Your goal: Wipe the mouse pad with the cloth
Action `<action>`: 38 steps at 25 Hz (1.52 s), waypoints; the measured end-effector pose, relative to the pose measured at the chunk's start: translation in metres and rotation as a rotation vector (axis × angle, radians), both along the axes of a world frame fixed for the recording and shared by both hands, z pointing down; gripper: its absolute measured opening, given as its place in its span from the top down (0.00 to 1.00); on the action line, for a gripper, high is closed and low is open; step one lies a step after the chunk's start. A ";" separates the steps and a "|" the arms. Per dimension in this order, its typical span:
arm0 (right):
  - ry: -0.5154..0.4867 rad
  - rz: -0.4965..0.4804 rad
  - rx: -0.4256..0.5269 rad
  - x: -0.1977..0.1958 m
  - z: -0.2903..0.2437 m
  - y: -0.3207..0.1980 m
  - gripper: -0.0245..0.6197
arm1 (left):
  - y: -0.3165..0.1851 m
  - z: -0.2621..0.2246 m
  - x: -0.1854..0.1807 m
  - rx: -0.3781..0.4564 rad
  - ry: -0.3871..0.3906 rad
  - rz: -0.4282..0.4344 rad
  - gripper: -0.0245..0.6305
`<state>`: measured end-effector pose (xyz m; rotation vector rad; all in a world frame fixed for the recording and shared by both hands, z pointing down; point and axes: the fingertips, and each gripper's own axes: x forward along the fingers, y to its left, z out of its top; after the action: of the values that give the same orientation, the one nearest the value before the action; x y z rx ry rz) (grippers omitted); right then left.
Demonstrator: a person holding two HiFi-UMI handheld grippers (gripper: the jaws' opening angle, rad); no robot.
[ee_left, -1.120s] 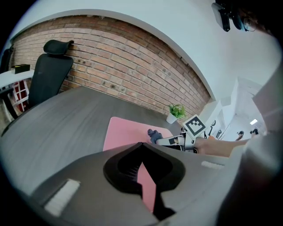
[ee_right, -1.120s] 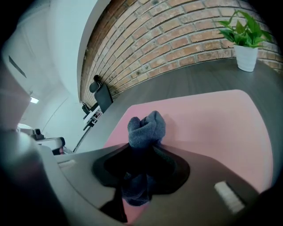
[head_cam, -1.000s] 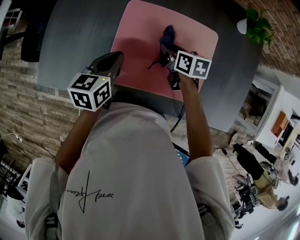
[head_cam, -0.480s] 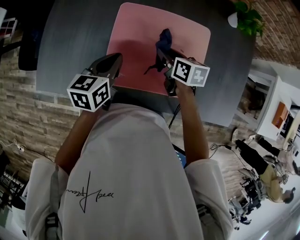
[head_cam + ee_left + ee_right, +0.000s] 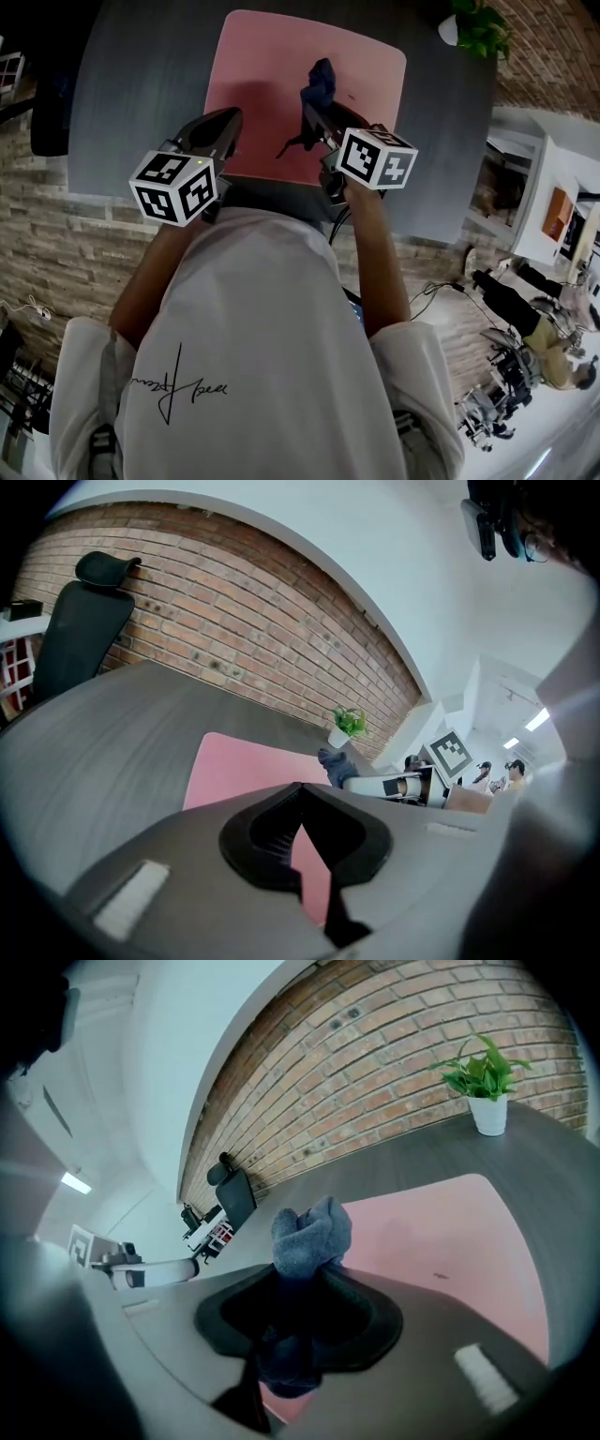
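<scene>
A pink mouse pad lies on the dark grey table. My right gripper is over the pad's middle, shut on a bunched blue cloth. In the right gripper view the cloth bulges past the jaws over the pad; whether it touches the pad I cannot tell. My left gripper hovers at the pad's near left edge, shut and empty. The left gripper view shows the left gripper with its jaws closed over the pad, with the cloth off to the right.
A potted plant stands at the table's far right corner, the same plant behind the pad in the right gripper view. An office chair stands by the brick wall at the left. The person's white shirt fills the near side.
The head view has swung a little. The right gripper with the cloth has drawn slightly toward the pad's near edge. The left gripper has stayed where it was.
</scene>
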<state>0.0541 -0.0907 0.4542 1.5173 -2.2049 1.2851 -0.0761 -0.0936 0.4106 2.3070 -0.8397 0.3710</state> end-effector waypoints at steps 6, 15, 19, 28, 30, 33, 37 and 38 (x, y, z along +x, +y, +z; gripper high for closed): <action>0.019 -0.049 0.074 -0.009 -0.030 0.011 0.76 | 0.002 -0.015 0.007 0.026 0.023 0.030 0.96; 0.024 -0.057 0.136 -0.020 -0.055 0.031 0.77 | 0.003 -0.027 0.013 0.068 0.029 0.063 0.96; 0.002 -0.070 0.166 -0.026 -0.068 0.040 0.77 | 0.006 -0.034 0.014 0.076 0.047 0.075 0.96; 0.062 -0.115 0.189 -0.032 -0.074 0.057 0.78 | 0.014 -0.045 0.019 0.114 0.054 0.115 0.96; 0.066 -0.109 0.193 -0.033 -0.076 0.059 0.78 | 0.014 -0.045 0.016 0.118 0.049 0.118 0.96; 0.067 -0.102 0.199 -0.034 -0.078 0.062 0.78 | 0.014 -0.045 0.014 0.122 0.046 0.121 0.96; 0.069 -0.100 0.204 -0.034 -0.079 0.063 0.78 | 0.012 -0.045 0.015 0.123 0.048 0.132 0.96; 0.070 -0.099 0.205 -0.034 -0.079 0.063 0.78 | 0.011 -0.044 0.016 0.124 0.047 0.134 0.96</action>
<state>0.0199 -0.0272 0.3749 1.4732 -2.3945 0.9876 -0.0606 -0.0822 0.3663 2.4849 -0.7046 0.3290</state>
